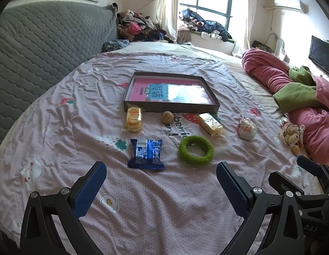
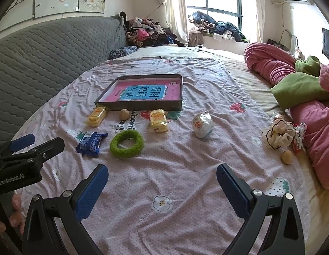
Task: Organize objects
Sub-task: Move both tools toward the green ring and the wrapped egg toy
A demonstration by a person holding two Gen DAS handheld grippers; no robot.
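A shallow dark box (image 1: 172,107) (image 2: 141,106) holding a pink and blue book lies on the bed. In front of it lie two yellow snack packs (image 1: 133,119) (image 1: 210,124), a walnut (image 1: 167,117), a blue snack packet (image 1: 146,154) (image 2: 91,142), a green fuzzy ring (image 1: 196,150) (image 2: 126,141) and a white wrapped bun (image 1: 246,128) (image 2: 202,125). My left gripper (image 1: 161,180) is open and empty, just short of the blue packet. My right gripper (image 2: 162,181) is open and empty above bare sheet, to the right of the left one.
A bag of small items (image 2: 279,137) and a second walnut (image 2: 286,156) lie at the right by a rolled pink and green quilt (image 2: 302,89). A grey quilted headboard (image 1: 36,48) runs along the left. Clothes are piled by the window (image 1: 207,26).
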